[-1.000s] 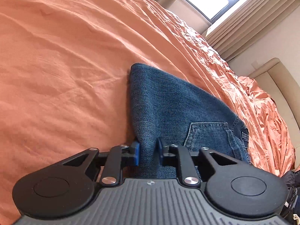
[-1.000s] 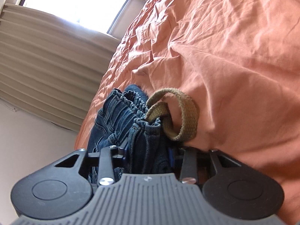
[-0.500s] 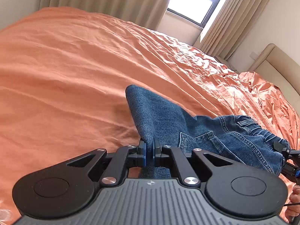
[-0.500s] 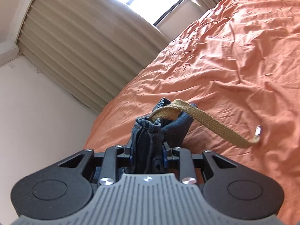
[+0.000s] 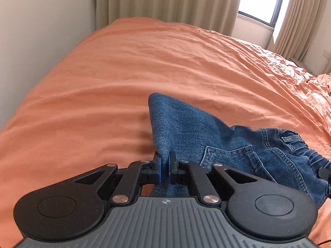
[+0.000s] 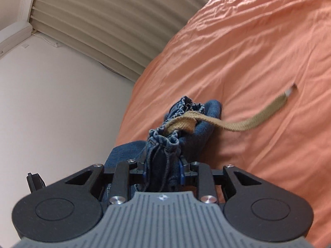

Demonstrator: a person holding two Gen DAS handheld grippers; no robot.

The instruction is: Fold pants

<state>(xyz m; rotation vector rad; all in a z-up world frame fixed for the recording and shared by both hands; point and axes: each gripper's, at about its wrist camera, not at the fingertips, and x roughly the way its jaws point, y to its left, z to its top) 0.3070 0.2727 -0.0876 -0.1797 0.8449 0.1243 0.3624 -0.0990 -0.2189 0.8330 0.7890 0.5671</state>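
Blue denim pants (image 5: 217, 142) hang lifted above an orange bed (image 5: 124, 78). My left gripper (image 5: 164, 166) is shut on a folded edge of the pants, with the back pocket and elastic waistband stretching off to the right. My right gripper (image 6: 163, 170) is shut on the bunched elastic waistband of the pants (image 6: 175, 140). A tan woven drawstring (image 6: 248, 122) trails from the waistband out to the right in mid-air, its metal tip blurred. The other gripper shows at the far right edge in the left wrist view (image 5: 324, 172).
The orange bedsheet (image 6: 258, 62) fills most of both views. Beige curtains (image 5: 165, 2) and a window (image 5: 260, 0) stand behind the bed. A white wall (image 6: 51, 103) lies to the left. More curtains (image 6: 113, 20) show in the right wrist view.
Both grippers have lifted the pants off the bed and tilted up toward the far wall. The left gripper closed on the denim. The drawstring has uncoiled and swung out to the right.
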